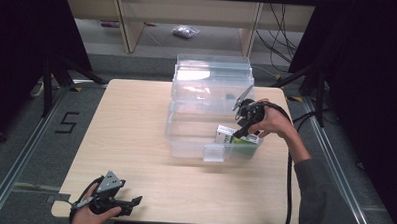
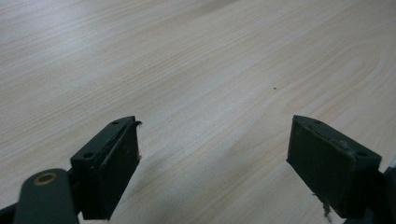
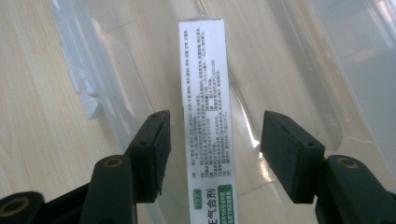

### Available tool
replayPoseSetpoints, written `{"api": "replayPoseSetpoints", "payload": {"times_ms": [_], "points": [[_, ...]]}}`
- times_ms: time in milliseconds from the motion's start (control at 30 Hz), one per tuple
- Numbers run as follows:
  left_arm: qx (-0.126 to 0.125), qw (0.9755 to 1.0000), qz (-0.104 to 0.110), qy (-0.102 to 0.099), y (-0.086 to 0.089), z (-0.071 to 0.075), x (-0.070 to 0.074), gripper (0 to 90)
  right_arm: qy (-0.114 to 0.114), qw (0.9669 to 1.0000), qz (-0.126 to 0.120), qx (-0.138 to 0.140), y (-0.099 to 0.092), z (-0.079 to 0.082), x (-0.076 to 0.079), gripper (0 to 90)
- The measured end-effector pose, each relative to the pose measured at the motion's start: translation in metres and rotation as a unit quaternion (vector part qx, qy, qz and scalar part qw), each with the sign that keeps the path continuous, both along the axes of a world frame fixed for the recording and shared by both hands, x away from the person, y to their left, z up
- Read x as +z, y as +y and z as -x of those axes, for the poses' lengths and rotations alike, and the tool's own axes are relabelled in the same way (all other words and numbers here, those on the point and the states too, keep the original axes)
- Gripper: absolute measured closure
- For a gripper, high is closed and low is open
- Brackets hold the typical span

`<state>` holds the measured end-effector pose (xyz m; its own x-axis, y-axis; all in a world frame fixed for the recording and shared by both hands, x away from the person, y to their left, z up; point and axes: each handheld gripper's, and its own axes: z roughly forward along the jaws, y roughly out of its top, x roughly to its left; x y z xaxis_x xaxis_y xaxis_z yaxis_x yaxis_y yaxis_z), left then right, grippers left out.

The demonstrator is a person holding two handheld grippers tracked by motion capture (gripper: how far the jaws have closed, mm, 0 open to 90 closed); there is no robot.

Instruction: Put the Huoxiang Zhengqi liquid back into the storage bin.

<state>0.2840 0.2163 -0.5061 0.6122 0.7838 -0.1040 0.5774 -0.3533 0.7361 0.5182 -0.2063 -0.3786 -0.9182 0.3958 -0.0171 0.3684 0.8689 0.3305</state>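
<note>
Slim rectangular cardboard box (image 3: 205, 116): white face, fine black print, green labels at one end. Clear, colourless plastic storage bin (image 1: 185, 141). Pale wood-grain counter (image 1: 131, 124), light beige. Both tools, left (image 2: 212, 163) and right (image 3: 212, 156): matt black.

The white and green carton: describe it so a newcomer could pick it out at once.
On the wooden table stands a clear plastic bin, lid open. The carton lies in the bin's near right corner, below the right gripper; it is the printed white and green item inside.
</note>
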Motion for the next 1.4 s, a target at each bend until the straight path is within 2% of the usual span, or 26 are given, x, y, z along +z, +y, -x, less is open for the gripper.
{"api": "replayPoseSetpoints", "payload": {"times_ms": [33,67,233,300,433,500,567,600,633,733,900,967,1033,1067,1100,1200,1267,1300,1400], "points": [[-0.001,1.0,-0.001,0.001,0.0,0.0,0.0,16.0,-0.002,1.0,-0.001,0.001,0.0,0.0,0.0,41.9],[0.001,1.0,0.0,-0.001,0.0,0.0,0.0,16.0,0.0,0.9999,0.001,-0.011,0.0,0.002,0.001,41.8],[0.001,1.0,0.0,-0.001,0.0,0.0,0.0,16.0,-0.008,0.9999,-0.007,-0.012,-0.002,0.003,0.004,41.0],[0.001,1.0,0.0,0.0,0.0,0.0,0.0,16.0,-0.01,0.9996,-0.013,-0.022,-0.002,0.005,0.005,41.0],[0.001,1.0,-0.001,0.0,0.0,0.0,0.0,16.0,-0.02,0.9994,-0.023,-0.018,-0.004,0.007,0.008,41.9],[0.004,1.0,0.005,-0.006,0.0,0.0,0.0,16.0,-0.015,0.9991,-0.025,-0.03,-0.005,0.011,0.009,41.3],[0.004,1.0,0.004,-0.006,0.0,0.0,0.0,16.0,-0.019,0.9991,-0.03,-0.022,-0.005,0.012,0.009,41.3],[0.004,1.0,0.003,-0.005,0.0,0.0,0.0,16.0,-0.02,0.9988,-0.03,-0.032,-0.006,0.014,0.009,41.2],[0.0,1.0,-0.002,0.001,0.0,0.0,0.0,16.0,-0.019,0.9989,-0.031,-0.03,-0.006,0.015,0.009,41.2],[0.004,1.0,0.002,-0.005,0.0,0.0,-0.001,16.0,-0.02,0.9985,-0.037,-0.036,-0.007,0.018,0.01,41.3],[0.003,1.0,0.0,-0.003,0.0,0.0,0.0,16.0,-0.02,0.9979,-0.044,-0.044,-0.009,0.021,0.009,39.4],[0.002,1.0,-0.001,0.0,0.0,0.0,0.0,16.0,-0.022,0.9967,-0.051,-0.059,-0.01,0.024,0.009,37.6],[0.002,1.0,-0.001,-0.001,0.0,0.0,0.0,16.0,-0.022,0.9963,-0.055,-0.062,-0.01,0.025,0.009,37.9],[0.002,1.0,-0.001,-0.001,0.0,0.0,0.0,16.0,-0.031,0.9958,-0.059,-0.063,-0.011,0.026,0.009,37.9],[0.005,1.0,0.0,-0.003,0.0,0.0,0.0,16.0,-0.031,0.9946,-0.076,-0.064,-0.012,0.029,0.01,37.6],[0.002,1.0,0.0,-0.002,0.0,0.0,0.0,16.0,-0.033,0.9927,-0.086,-0.078,-0.013,0.034,0.01,35.3],[0.002,1.0,-0.001,-0.001,0.0,0.0,0.0,16.0,-0.04,0.9923,-0.091,-0.074,-0.014,0.036,0.009,34.5],[0.002,1.0,-0.001,-0.001,0.0,0.0,0.0,16.0,-0.03,0.991,-0.098,-0.085,-0.014,0.039,0.009,33.8],[0.004,1.0,0.0,-0.005,0.0,0.0,0.0,16.0,-0.032,0.9894,-0.109,-0.09,-0.014,0.043,0.008,32.5]]}}
